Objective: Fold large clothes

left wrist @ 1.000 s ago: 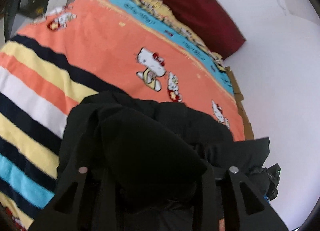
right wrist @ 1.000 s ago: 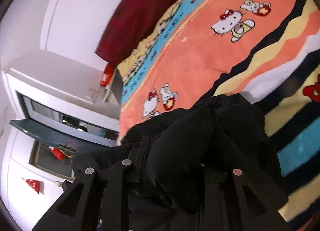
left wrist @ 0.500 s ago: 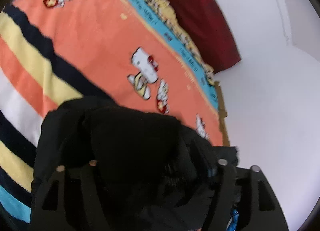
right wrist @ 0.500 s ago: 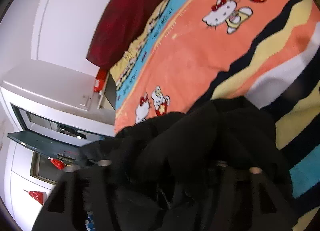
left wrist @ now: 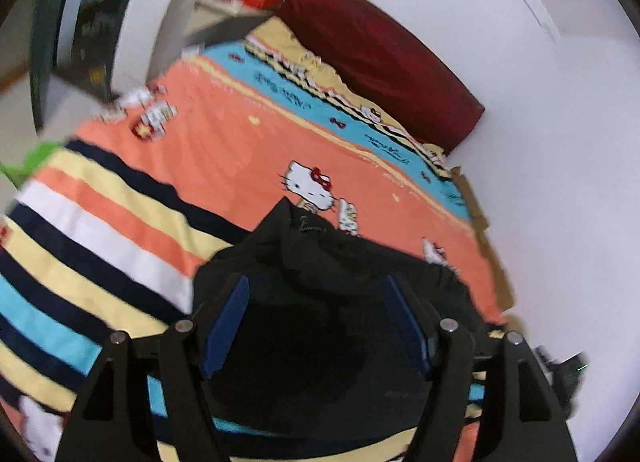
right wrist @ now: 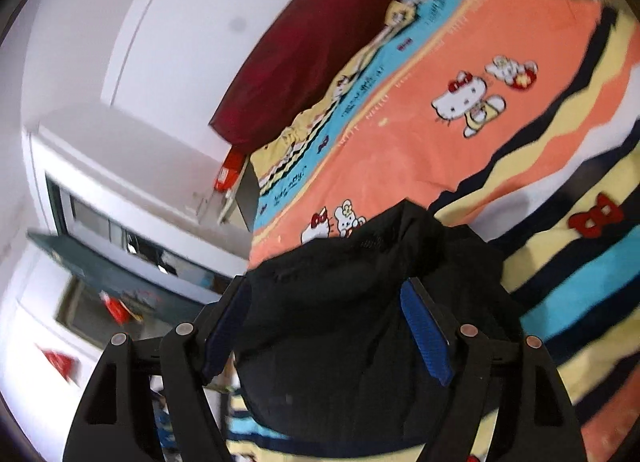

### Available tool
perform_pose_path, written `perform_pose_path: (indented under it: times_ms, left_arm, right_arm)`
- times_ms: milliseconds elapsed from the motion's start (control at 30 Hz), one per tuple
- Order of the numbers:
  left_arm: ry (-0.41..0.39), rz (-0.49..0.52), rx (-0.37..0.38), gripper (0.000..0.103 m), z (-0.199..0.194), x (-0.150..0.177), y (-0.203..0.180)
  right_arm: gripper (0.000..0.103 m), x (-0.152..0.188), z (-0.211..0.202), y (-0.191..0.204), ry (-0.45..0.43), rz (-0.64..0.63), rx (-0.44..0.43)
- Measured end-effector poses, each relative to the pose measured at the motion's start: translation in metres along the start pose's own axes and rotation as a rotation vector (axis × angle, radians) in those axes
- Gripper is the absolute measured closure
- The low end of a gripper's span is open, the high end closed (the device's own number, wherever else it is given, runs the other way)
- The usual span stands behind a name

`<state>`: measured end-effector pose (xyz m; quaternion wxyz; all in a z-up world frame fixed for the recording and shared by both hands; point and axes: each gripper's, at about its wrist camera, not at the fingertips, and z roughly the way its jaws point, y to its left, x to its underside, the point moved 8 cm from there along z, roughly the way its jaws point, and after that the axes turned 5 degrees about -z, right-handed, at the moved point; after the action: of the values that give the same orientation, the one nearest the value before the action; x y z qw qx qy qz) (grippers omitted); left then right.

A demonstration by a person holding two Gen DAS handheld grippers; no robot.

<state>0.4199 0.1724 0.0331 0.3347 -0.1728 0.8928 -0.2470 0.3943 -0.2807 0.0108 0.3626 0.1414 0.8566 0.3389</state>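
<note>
White walls (left wrist: 520,42) close in behind a bed whose striped cartoon-cat blanket (left wrist: 224,134) fills most of the left wrist view, with a dark red pillow (left wrist: 380,58) lying along the far edge against the wall. On the near part of the blanket lies a black garment (left wrist: 320,290), bunched in a dark heap. The left gripper (left wrist: 314,294) hangs over it with its fingers (left wrist: 226,314) spread apart, blue pads showing on both sides; the cloth is seen between them, but neither pad presses on it.

From the right wrist view, the same blanket (right wrist: 480,74) runs away up and to the right, the red pillow (right wrist: 304,54) sits at its far end, and a white cabinet (right wrist: 120,166) stands at the left beside the bed. The black garment (right wrist: 352,302) lies heaped just ahead. The right gripper (right wrist: 324,302) has its fingers (right wrist: 424,334) opening wide, the cloth between them lying loose, clamped by neither pad.
</note>
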Motion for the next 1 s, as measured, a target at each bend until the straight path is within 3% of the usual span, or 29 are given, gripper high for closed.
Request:
perform_pose_path:
  times_ms: [200, 400, 700, 1000]
  left_arm:
    - [-0.077, 0.183, -0.096, 0.035, -0.027, 0.041, -0.020]
    - [-0.148, 0.328, -0.213, 0.035, -0.016, 0.081, -0.038]
    - [-0.195, 0.410, -0.217, 0.035, 0.047, 0.098, -0.060]
    - [-0.211, 0.515, -0.199, 0.035, 0.092, 0.102, -0.092]
  right_arm:
    - [0.026, 0.044, -0.018, 0.037, 0.030, -0.185, 0.077]
    - [0.026, 0.080, 0.010, 0.059, 0.056, -0.382, 0.189]
    - [0.026, 0.090, 0.065, 0.072, 0.041, -0.571, 0.257]
    - [0.026, 0.075, 0.104, 0.070, 0.033, -0.621, 0.261]
